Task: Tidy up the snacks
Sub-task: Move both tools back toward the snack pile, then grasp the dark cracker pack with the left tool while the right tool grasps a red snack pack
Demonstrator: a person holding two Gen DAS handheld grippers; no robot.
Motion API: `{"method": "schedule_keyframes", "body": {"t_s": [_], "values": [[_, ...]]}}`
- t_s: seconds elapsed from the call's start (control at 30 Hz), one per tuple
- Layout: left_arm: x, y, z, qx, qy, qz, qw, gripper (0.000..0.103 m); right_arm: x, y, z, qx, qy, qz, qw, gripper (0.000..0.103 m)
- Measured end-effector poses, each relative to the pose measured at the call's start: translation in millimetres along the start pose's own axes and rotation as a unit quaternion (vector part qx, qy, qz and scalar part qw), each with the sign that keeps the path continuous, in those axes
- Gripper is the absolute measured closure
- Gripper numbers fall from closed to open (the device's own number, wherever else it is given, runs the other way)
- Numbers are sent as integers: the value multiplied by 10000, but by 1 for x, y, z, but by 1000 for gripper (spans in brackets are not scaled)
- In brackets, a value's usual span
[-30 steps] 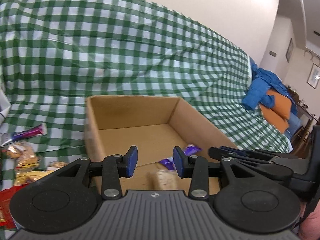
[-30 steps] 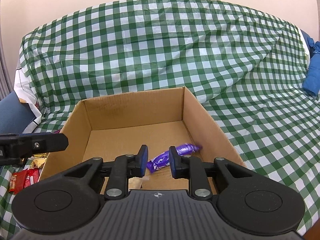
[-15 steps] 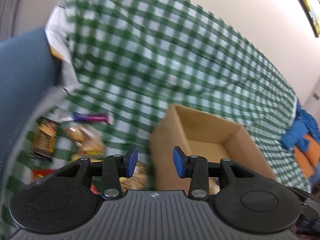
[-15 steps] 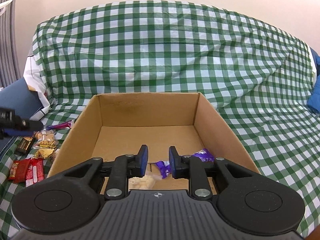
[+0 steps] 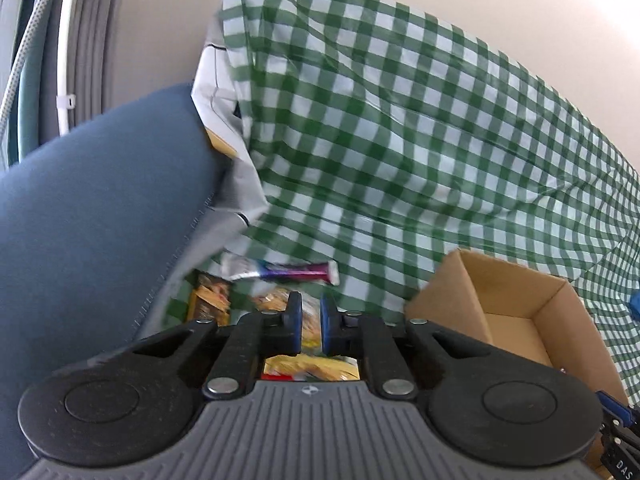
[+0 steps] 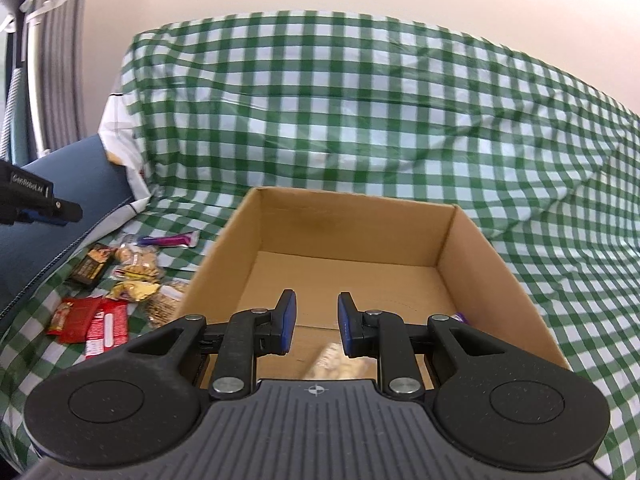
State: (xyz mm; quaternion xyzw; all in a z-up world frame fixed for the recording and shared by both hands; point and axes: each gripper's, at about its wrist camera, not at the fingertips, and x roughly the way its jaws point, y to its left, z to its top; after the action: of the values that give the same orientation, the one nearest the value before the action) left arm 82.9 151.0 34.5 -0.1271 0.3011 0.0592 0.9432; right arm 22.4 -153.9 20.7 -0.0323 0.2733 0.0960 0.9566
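An open cardboard box (image 6: 472,248) sits on the green checked cloth; it also shows in the left wrist view (image 5: 444,300). Inside lie a clear packet of pale snacks (image 6: 336,364) and a purple wrapper edge (image 6: 460,316). Left of the box is a pile of snacks (image 6: 136,268): red wrappers (image 6: 88,320), a dark bar (image 6: 88,264), a purple bar (image 6: 172,240). My left gripper (image 5: 308,330) hangs over this pile, jaws narrowly apart and empty. My right gripper (image 6: 314,324) is open over the box's near part.
A blue cushion (image 5: 88,220) rises at the left, close beside the snack pile. The checked cloth (image 6: 360,120) climbs the backrest behind the box. A white stand (image 6: 32,60) and grey curtain are at far left.
My left gripper has swung left from over the box to over the snack pile, and its jaws have narrowed. My right gripper has drawn back a little and stays open.
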Motion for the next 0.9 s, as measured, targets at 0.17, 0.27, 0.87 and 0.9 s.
{"method": "schedule_keyframes", "body": {"t_s": [0.17, 0.27, 0.87, 0.9], "values": [[-5, 19, 29, 351, -275, 151, 9989, 95, -2, 5, 5, 15, -82, 249, 9997, 80], [3, 41, 32, 440, -447, 214, 9978, 95, -4, 9, 8, 37, -170, 353, 9992, 80], [74, 76, 14, -120, 911, 475, 9946, 95, 49, 134, 6, -451, 419, 1800, 9817, 80], [79, 77, 14, -198, 953, 445, 9943, 95, 59, 137, 1, -499, 558, 1786, 9811, 79]]}}
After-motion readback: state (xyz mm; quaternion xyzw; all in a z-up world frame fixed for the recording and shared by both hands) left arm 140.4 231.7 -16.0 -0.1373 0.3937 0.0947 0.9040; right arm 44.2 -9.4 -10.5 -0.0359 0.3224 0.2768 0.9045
